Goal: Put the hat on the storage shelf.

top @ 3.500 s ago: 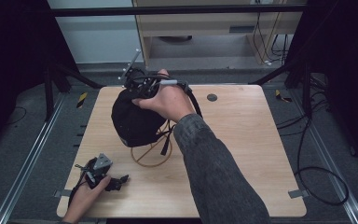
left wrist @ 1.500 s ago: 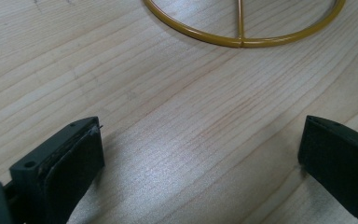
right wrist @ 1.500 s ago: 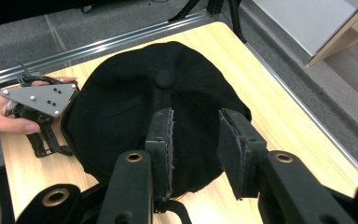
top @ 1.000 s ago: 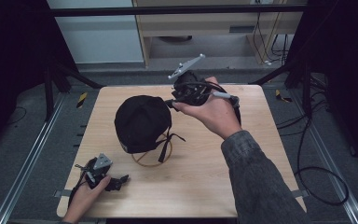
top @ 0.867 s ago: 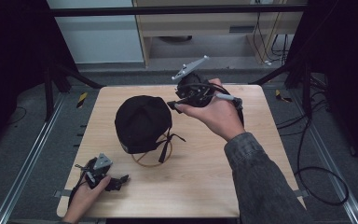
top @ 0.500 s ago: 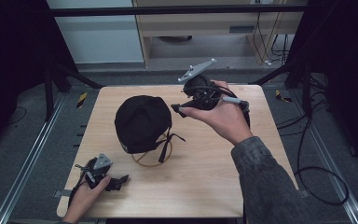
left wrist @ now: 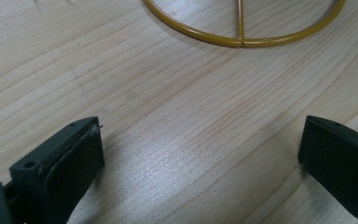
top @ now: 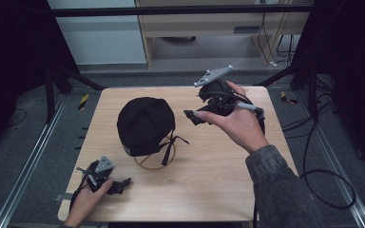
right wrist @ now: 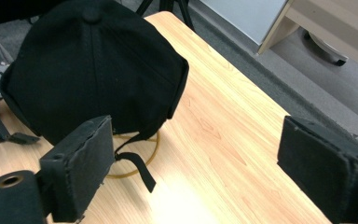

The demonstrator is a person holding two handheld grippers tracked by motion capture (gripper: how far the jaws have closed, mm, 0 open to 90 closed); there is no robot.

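The right tool is up in the air over the far right part of the counter. Its jaws are wide apart and it grasps nothing. The right tool view looks down between its jaws at the cap. The left tool sits low at the near left corner, jaws spread too, with bare wood between them.

The cap is black. It sits on a yellow wire stand in the middle of the counter, a bit to the left. A strap hangs down from its back edge, near the ring of the stand.

The job looks like fitting the cap on the stand — and the cap looks to be on. To do it well, keep the right tool clear of the strap so the cap does not get tugged off. If the cap sits crooked, nudge it softly at the rim.

The counter is light wood with nothing else on it but a small dark round spot at the far side. Past it are a grey floor, a pale cabinet, a wood desk and black cables on the right.
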